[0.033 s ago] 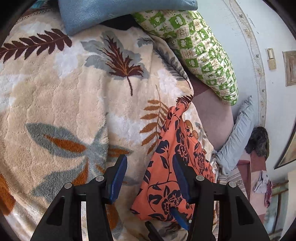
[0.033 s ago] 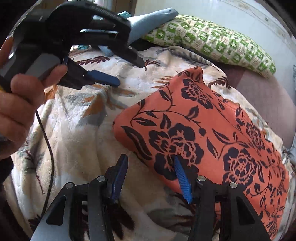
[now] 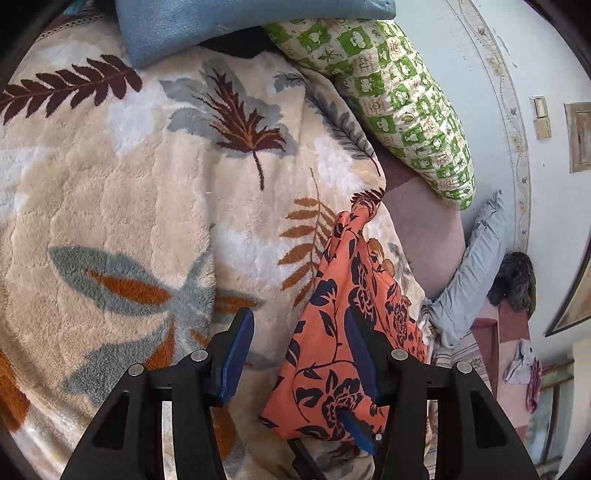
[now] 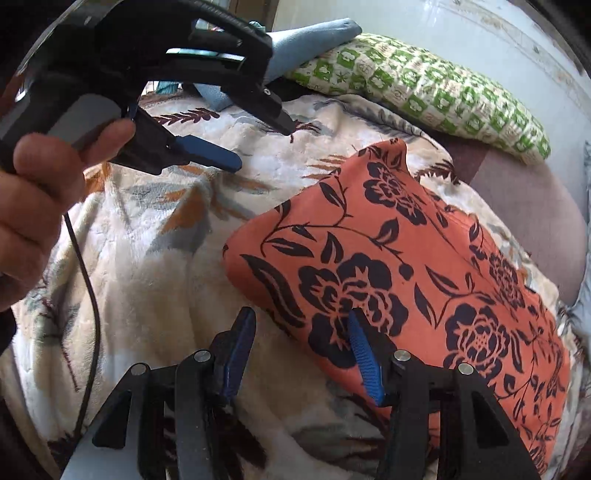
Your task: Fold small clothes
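An orange cloth with black flowers (image 4: 424, 266) lies folded flat on the leaf-patterned blanket (image 4: 155, 280). In the left wrist view the cloth (image 3: 332, 332) lies at lower right. My left gripper (image 3: 299, 354) is open and empty above the cloth's left edge; it also shows in the right wrist view (image 4: 258, 144), held in a hand above the blanket. My right gripper (image 4: 299, 350) is open and empty, over the cloth's near left corner.
A green-and-white patterned pillow (image 3: 399, 96) and a blue pillow (image 3: 229, 26) lie at the head of the bed. A mauve sheet (image 3: 421, 229) shows past the blanket's edge. A grey pillow (image 3: 469, 273) and a wall (image 3: 554, 55) are on the right.
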`<state>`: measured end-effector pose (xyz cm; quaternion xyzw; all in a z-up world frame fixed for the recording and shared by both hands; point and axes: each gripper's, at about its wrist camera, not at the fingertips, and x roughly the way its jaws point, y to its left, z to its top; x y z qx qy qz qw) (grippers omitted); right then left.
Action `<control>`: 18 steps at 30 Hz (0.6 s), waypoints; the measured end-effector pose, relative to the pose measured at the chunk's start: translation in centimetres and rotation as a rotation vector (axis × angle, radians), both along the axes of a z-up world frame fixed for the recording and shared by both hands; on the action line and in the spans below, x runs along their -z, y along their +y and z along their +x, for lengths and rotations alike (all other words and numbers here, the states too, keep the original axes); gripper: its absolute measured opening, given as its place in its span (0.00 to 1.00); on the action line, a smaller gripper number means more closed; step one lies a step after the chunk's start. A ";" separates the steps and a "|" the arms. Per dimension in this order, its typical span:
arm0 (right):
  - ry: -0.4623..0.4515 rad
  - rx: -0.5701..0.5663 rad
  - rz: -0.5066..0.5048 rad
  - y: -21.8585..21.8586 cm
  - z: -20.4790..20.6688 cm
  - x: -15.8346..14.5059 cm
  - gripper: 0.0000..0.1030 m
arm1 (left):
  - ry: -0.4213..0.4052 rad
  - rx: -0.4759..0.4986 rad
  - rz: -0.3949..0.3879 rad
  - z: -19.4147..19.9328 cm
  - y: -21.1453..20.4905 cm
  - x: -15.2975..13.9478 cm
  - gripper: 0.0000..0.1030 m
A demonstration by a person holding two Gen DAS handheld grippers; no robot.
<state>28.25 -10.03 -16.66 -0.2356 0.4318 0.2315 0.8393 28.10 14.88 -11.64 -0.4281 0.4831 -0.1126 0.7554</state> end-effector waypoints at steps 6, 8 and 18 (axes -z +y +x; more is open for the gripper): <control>-0.049 -0.018 0.019 -0.1 1.0 0.2 0.19 | 0.041 0.021 -0.032 1.9 -1.3 1.8 0.49; -0.062 -0.009 0.056 -0.9 0.9 -0.4 0.13 | 0.047 0.034 -0.046 2.2 -1.8 2.1 0.50; -0.038 0.000 0.140 -2.1 -0.4 -1.3 0.36 | 0.149 0.241 -0.103 10.4 -5.2 4.6 0.59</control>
